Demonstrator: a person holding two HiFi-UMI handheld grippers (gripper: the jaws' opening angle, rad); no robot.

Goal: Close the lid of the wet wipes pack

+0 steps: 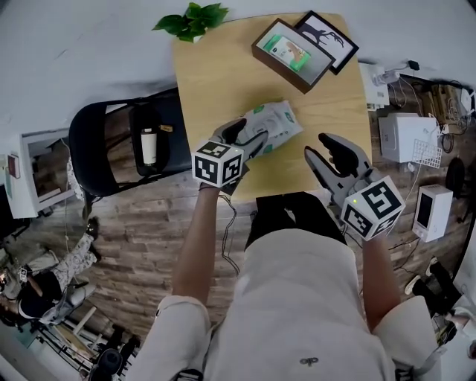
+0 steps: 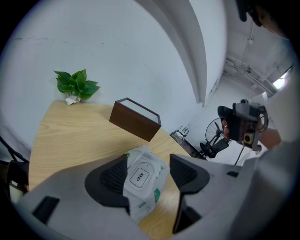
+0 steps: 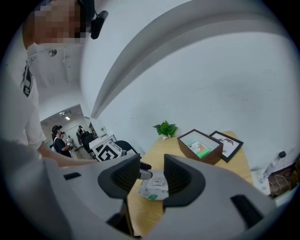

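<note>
The white wet wipes pack [image 1: 274, 125] lies on the wooden table [image 1: 216, 82], near its front edge. Its lid [image 2: 139, 175], marked OPEN, sits flat on top of the pack [image 2: 143, 180]. My left gripper [image 1: 249, 138] is at the pack's left end, its jaws open. In the left gripper view [image 2: 149, 161] the pack lies between them, against the left pad, with bare wood showing before the right pad. My right gripper [image 1: 318, 146] hovers open and empty over the table's front right. From the right gripper view [image 3: 152, 159] the pack [image 3: 155, 186] shows beyond the jaws.
At the back of the table stand a brown box [image 1: 291, 53] with a green packet inside, a framed picture [image 1: 327, 37] and a small plant [image 1: 192, 20]. A black chair [image 1: 123, 145] stands left of the table. White devices and cables [image 1: 405, 138] sit to its right.
</note>
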